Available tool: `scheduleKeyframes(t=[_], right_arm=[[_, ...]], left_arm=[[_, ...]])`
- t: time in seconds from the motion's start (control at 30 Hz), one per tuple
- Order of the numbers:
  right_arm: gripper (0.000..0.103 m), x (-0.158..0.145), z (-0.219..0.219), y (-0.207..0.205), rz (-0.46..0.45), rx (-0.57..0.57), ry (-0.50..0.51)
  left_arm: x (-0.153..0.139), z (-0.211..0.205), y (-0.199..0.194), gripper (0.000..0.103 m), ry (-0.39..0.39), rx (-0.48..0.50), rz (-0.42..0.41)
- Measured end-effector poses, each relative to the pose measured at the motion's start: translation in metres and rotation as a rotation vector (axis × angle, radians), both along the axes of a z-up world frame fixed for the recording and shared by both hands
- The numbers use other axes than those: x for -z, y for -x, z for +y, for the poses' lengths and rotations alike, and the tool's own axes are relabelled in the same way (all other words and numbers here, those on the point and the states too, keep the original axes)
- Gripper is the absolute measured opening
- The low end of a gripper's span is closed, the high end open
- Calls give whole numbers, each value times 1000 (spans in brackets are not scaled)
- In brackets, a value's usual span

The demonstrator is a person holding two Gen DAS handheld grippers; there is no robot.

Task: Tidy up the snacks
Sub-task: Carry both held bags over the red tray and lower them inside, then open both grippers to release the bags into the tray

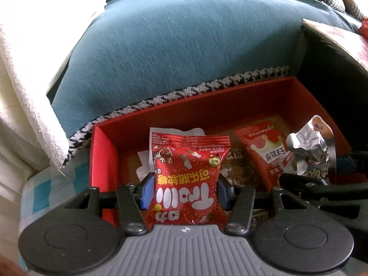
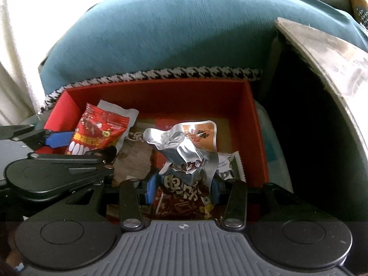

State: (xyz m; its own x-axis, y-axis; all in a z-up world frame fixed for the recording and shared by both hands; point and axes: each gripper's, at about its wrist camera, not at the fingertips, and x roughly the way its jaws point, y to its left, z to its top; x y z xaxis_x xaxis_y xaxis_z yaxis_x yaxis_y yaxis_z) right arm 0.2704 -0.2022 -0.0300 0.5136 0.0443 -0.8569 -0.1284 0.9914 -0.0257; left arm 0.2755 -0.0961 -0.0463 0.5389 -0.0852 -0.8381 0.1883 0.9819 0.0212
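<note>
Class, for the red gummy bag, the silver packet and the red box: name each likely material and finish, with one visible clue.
Red gummy bag: glossy plastic film; shiny, with a crimped top seal.
Silver packet: metallised foil; mirror-like creases.
Red box: probably matte cardboard; flat, stiff, dull walls.

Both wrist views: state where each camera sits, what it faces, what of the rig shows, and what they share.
Left wrist: on the left hand-held gripper, facing into the red box; its blue pads clamp the red Trolli packet.
Right wrist: on the right hand-held gripper, facing the same box; it clamps a silver foil packet.
Shared: box, both packets, teal cushion; each shows the other gripper.
</note>
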Motion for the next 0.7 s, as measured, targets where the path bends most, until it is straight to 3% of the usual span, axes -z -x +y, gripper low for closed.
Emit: scheduleKeyframes(t=[0.7], right_arm=[[59, 0, 4, 2, -2, -7, 52]], left_arm=[[-6, 3, 8, 49, -9, -10, 16]])
